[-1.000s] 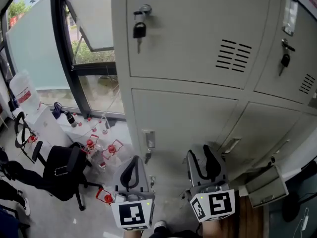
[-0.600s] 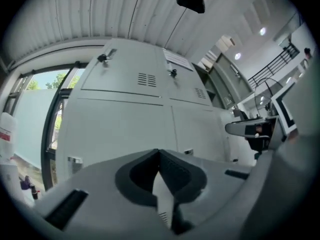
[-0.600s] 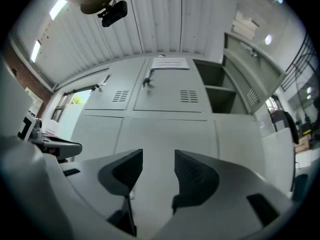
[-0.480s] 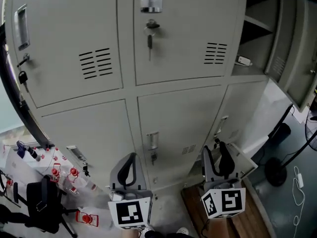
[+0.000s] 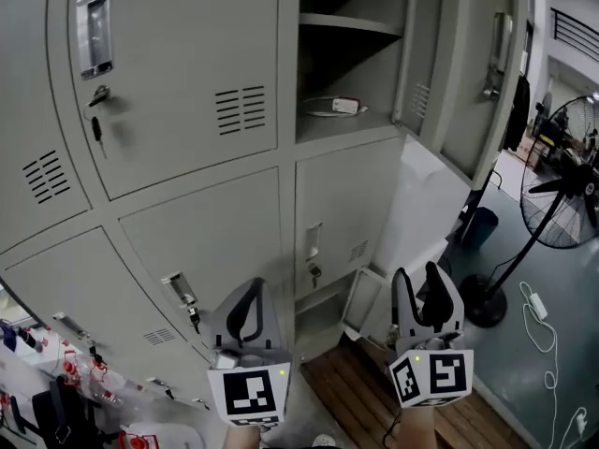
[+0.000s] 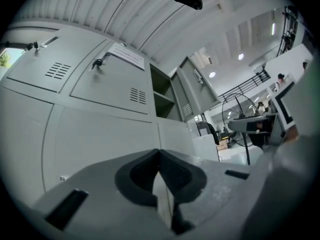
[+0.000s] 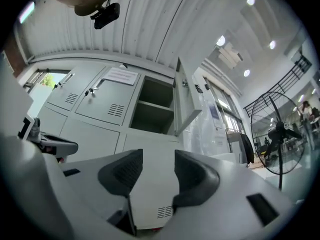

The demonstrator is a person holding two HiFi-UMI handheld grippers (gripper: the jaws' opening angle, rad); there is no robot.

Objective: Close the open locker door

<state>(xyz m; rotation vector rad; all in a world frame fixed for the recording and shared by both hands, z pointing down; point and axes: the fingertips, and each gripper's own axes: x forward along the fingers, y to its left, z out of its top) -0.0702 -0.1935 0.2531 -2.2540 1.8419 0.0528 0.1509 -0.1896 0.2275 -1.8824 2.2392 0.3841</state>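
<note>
Grey locker door (image 5: 473, 73) stands wide, edge well above closed left fingers (image 5: 255, 297) and empty, just-opened right fingers (image 5: 435, 288).

I count two hand-held grippers (image 5: 250, 296) (image 5: 417, 284), one open locker door (image 5: 473, 73), one standing fan (image 5: 569, 195), and perhaps five closed doors (image 5: 187, 92).

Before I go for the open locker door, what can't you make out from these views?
- Small white item: head view, too small to identify.
- Open door: head view, top cut off by the frame edge; outer face turned away.
- Open compartment: right gripper view, too dark and small to show contents.
</note>
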